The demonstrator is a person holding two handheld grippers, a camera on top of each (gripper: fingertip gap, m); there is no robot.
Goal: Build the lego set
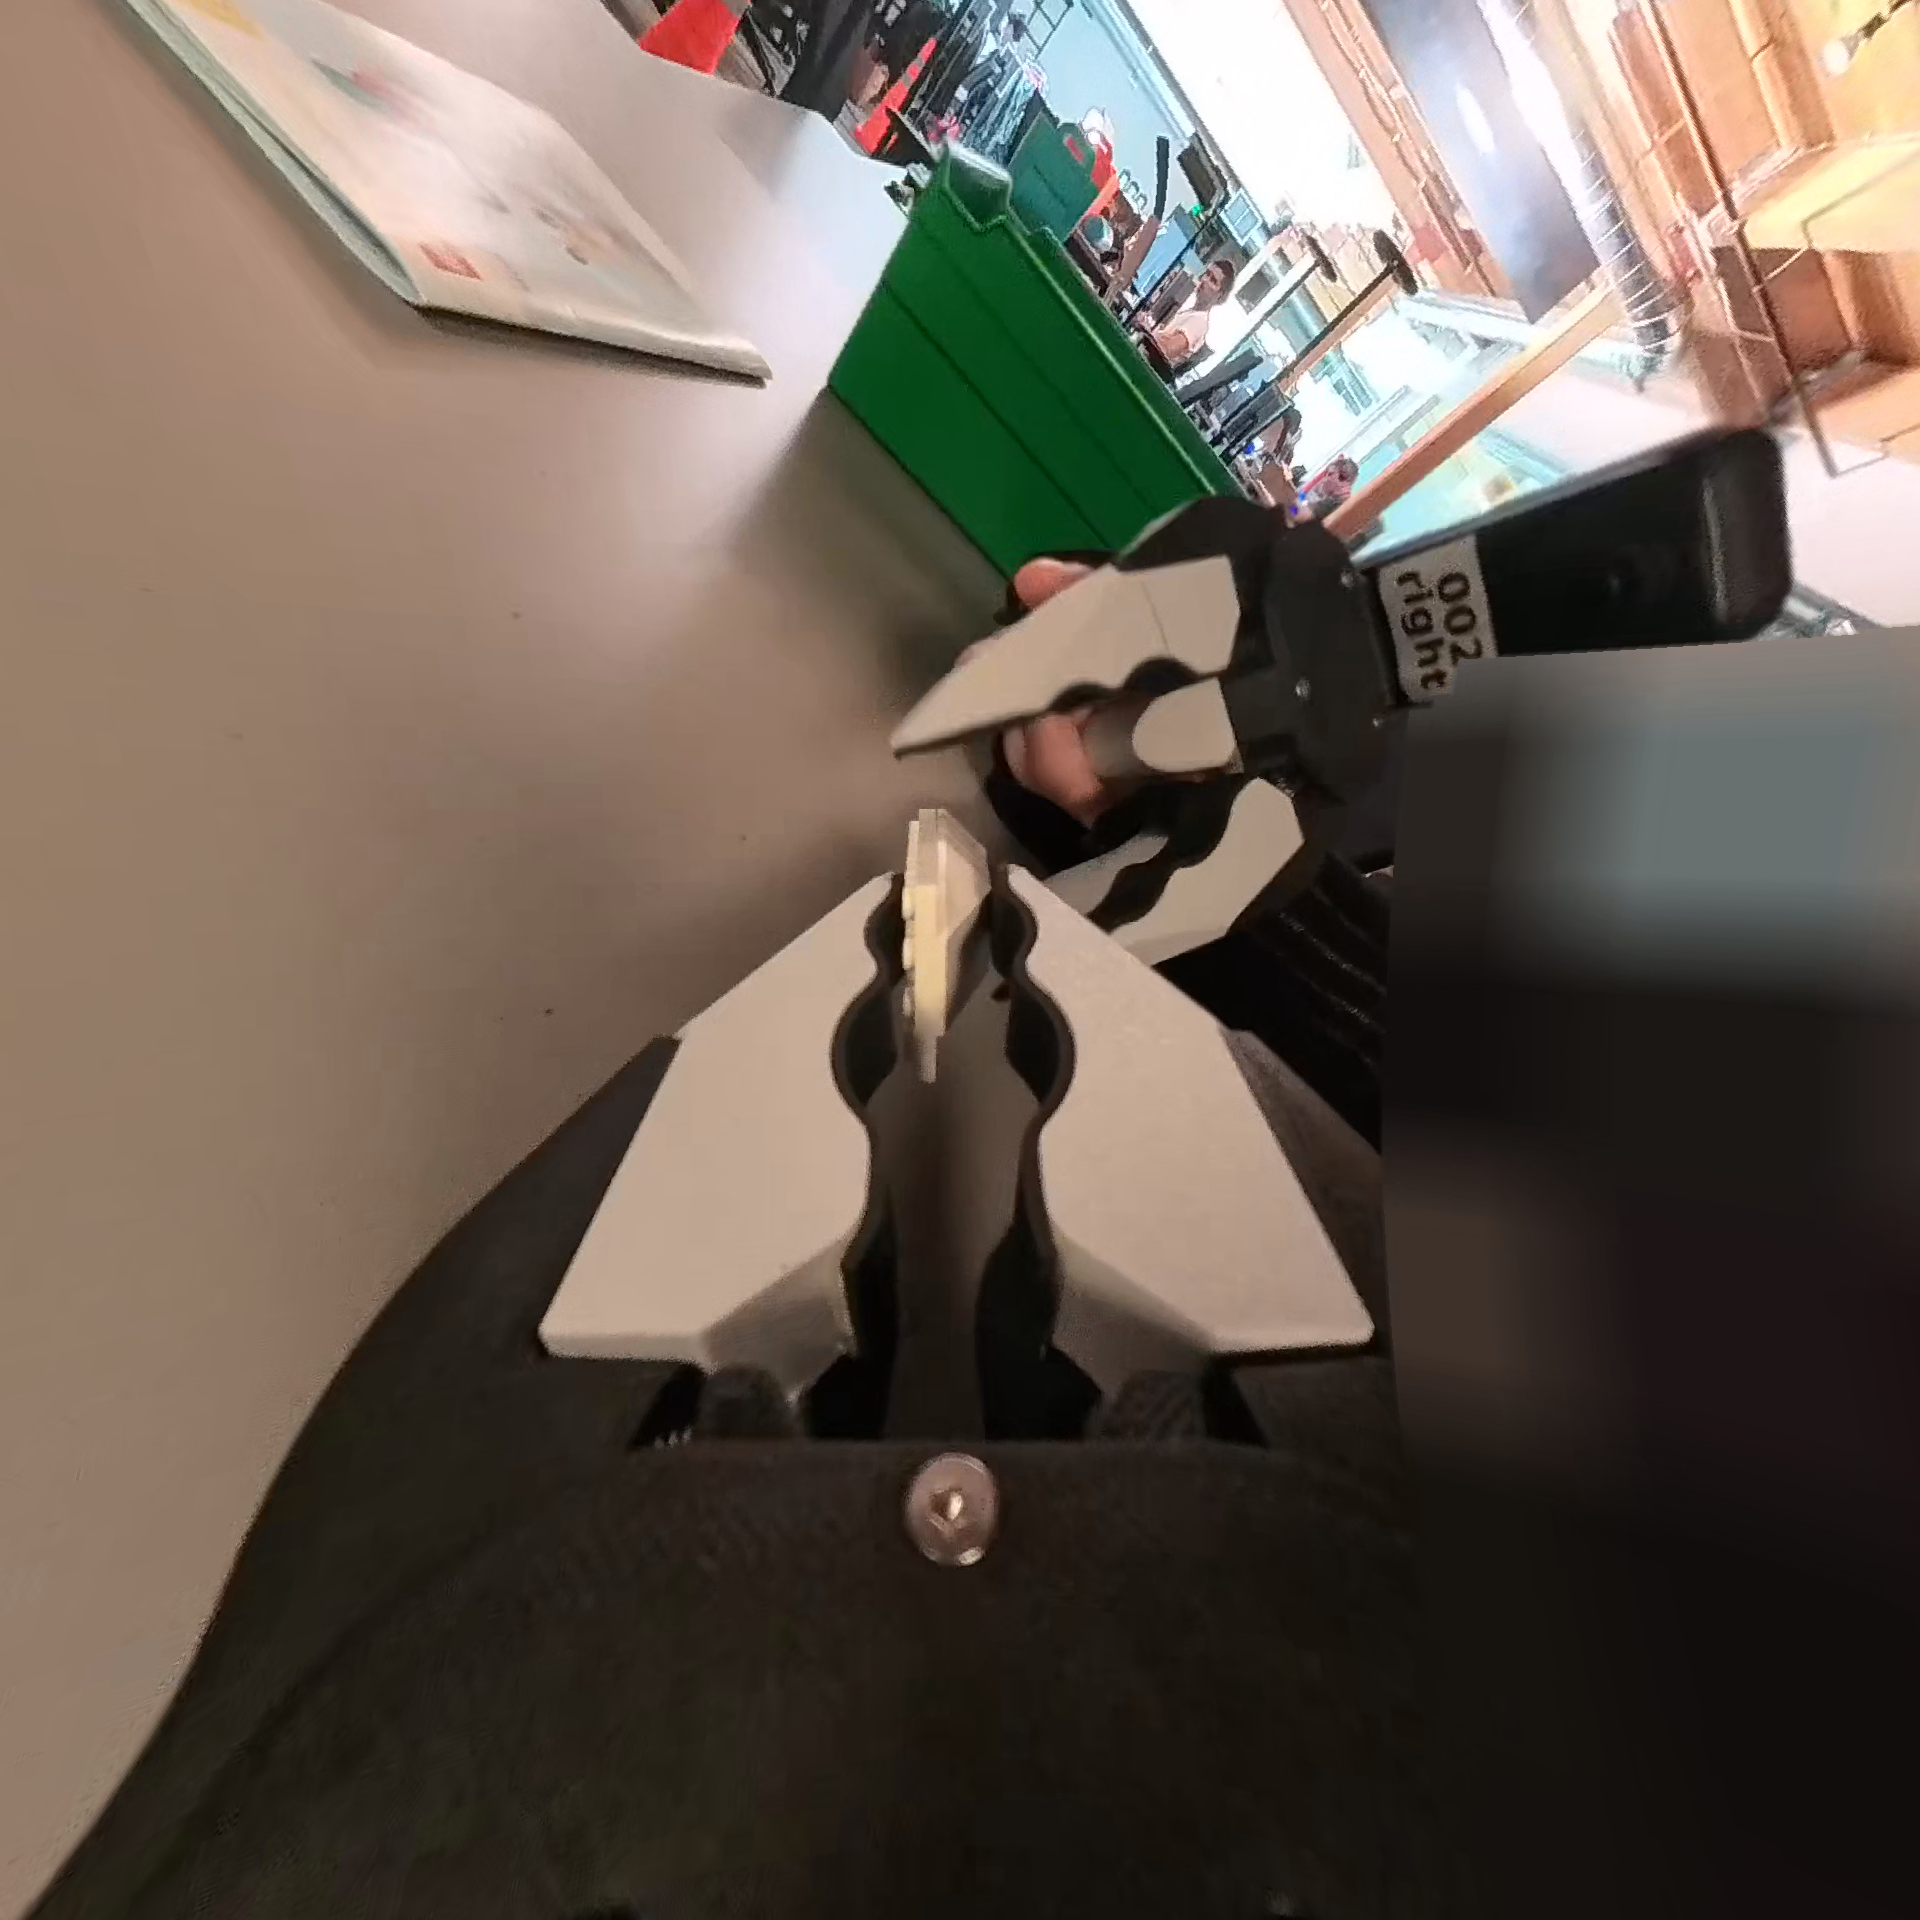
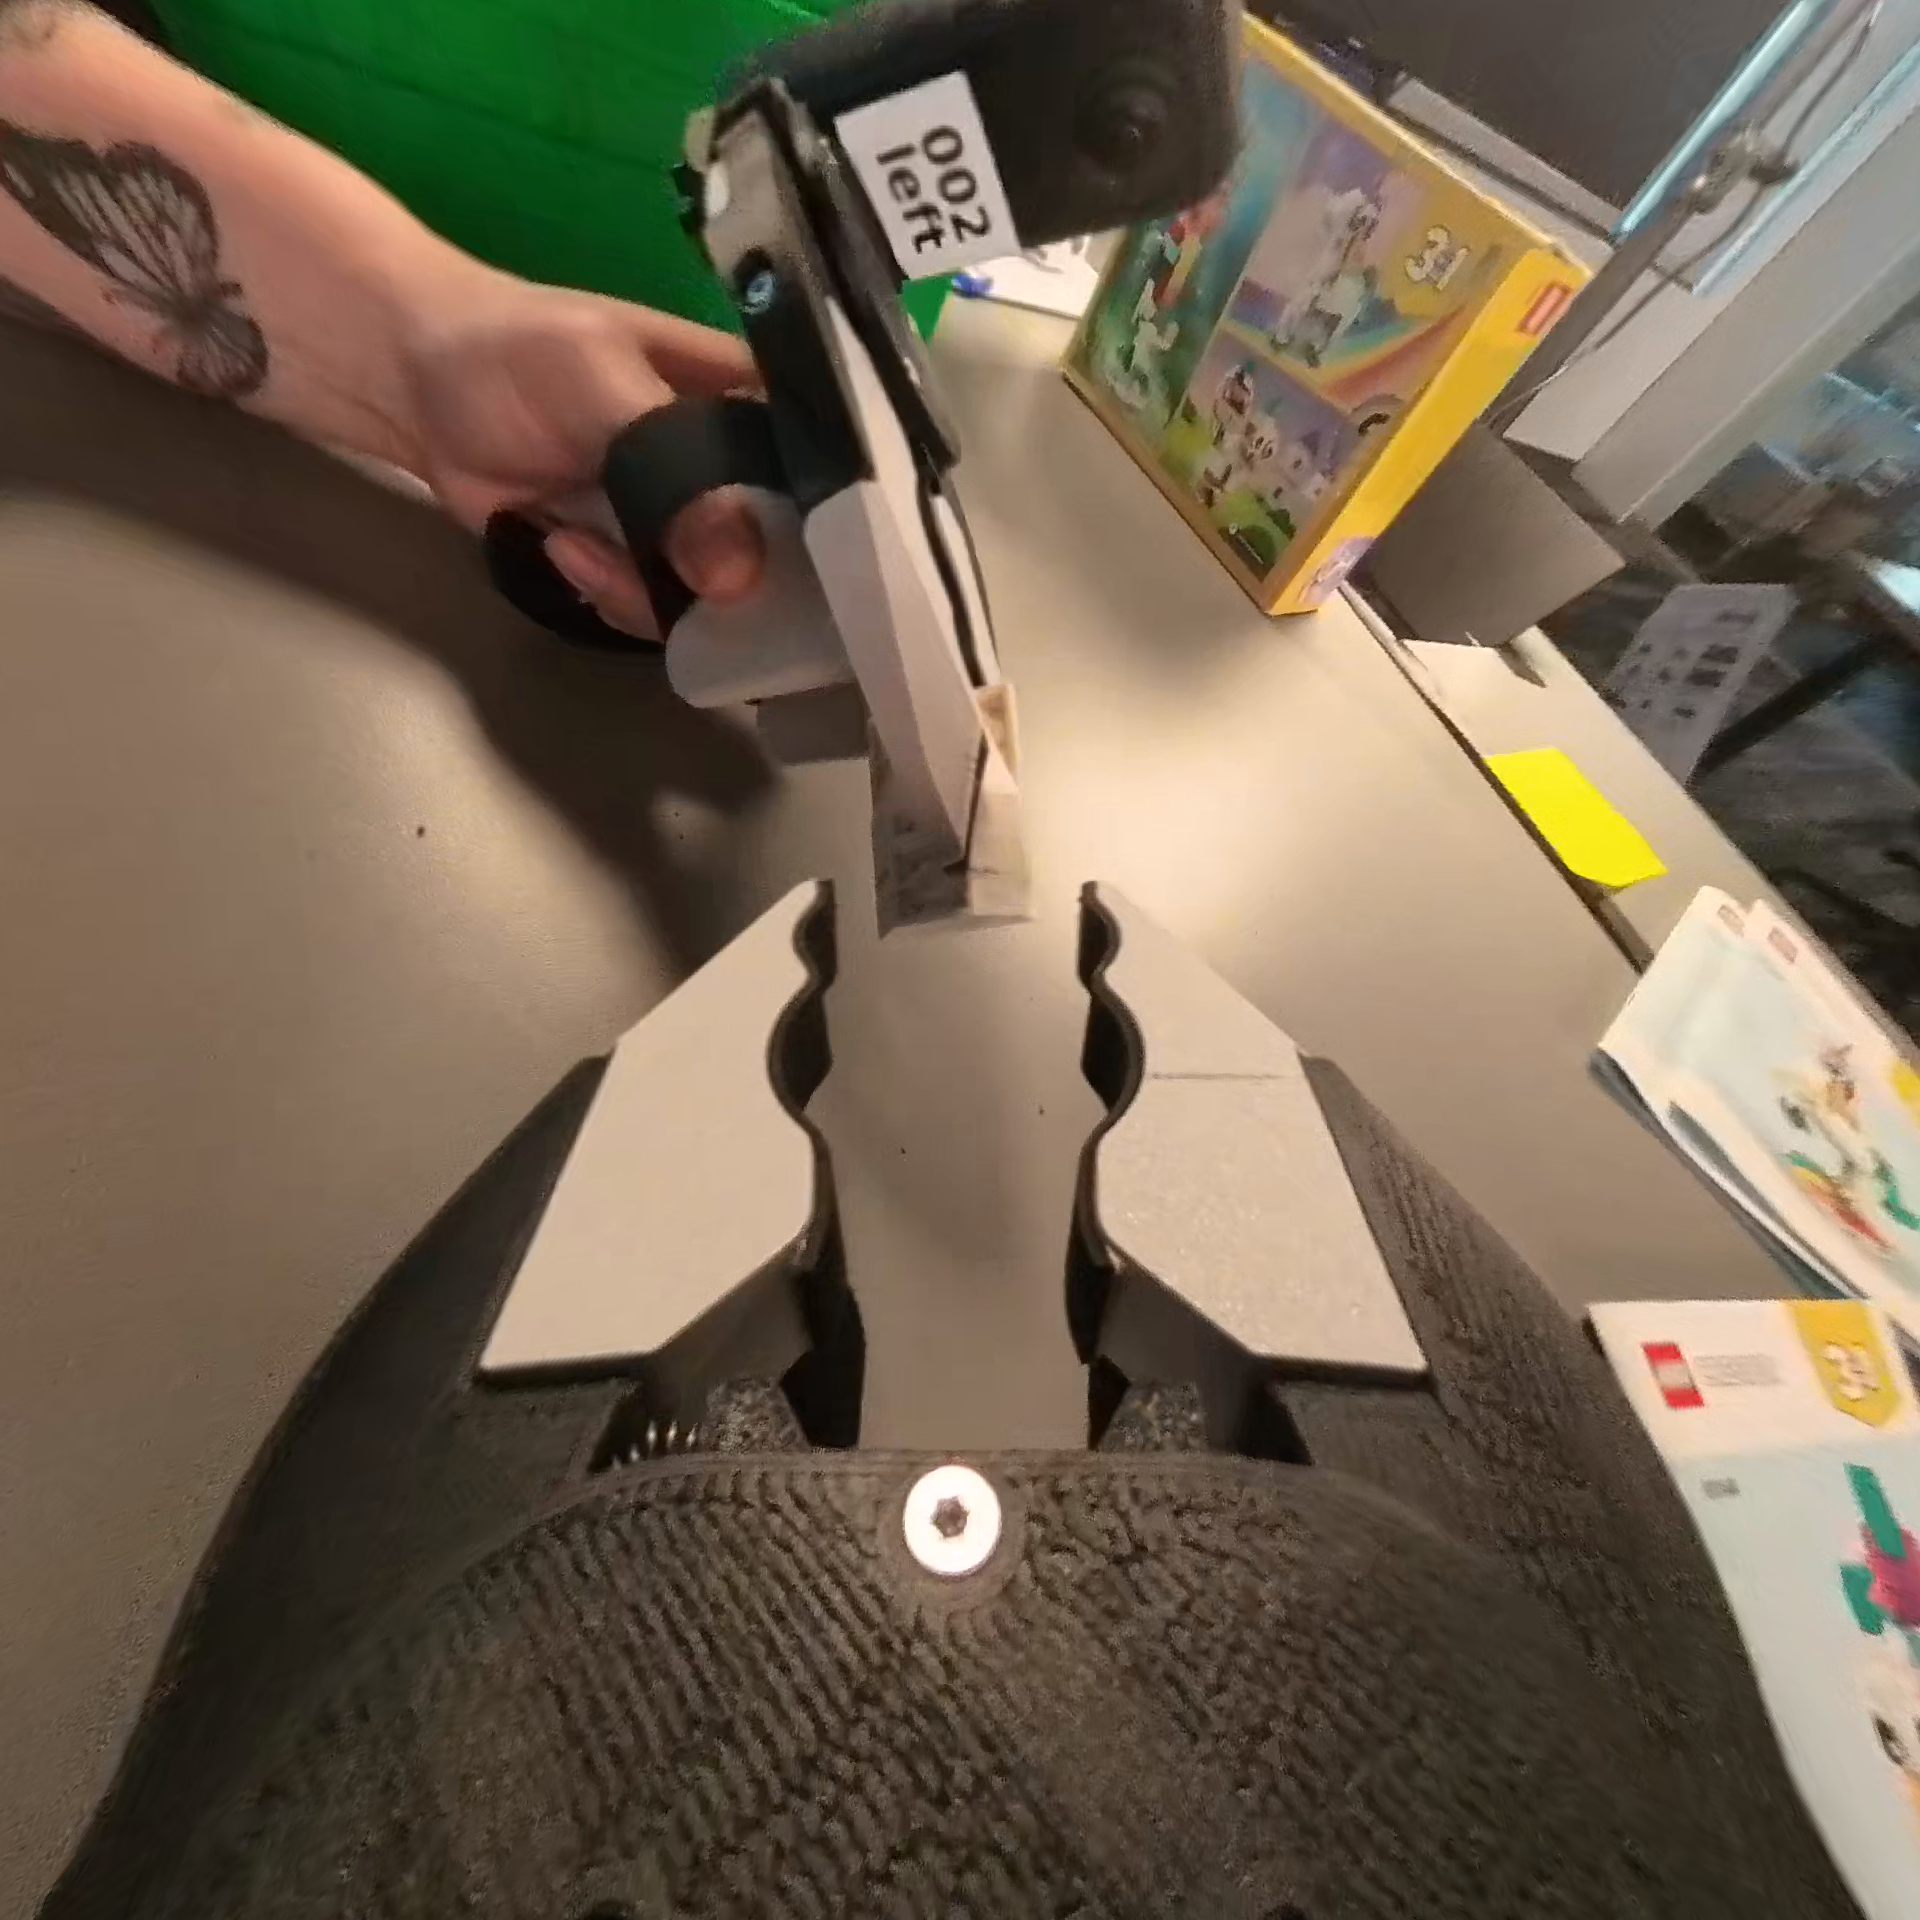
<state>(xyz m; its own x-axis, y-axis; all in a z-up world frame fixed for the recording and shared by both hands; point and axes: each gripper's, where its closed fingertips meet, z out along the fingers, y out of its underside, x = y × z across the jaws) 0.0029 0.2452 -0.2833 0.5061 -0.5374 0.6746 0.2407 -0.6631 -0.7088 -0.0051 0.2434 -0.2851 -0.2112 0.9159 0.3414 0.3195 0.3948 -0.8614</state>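
Left gripper [image 1: 945,904] clamped on cream studded plate [image 1: 935,935], right gripper [image 2: 956,904] empty with fingers spread, tips just beside it, bare grey table [image 2: 312,831] around

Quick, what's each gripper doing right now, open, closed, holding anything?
Left gripper: closed on a small cream toy brick piece.
Right gripper: open, holding nothing.

A grey worktop [image 2: 1195,727] fills the foreground under bright, even light. A green bin [image 1: 997,364] stands at its far edge. Beyond the bin lie glass partitions [image 1: 1455,343], wooden shelving [image 1: 1766,156] and cluttered desks.
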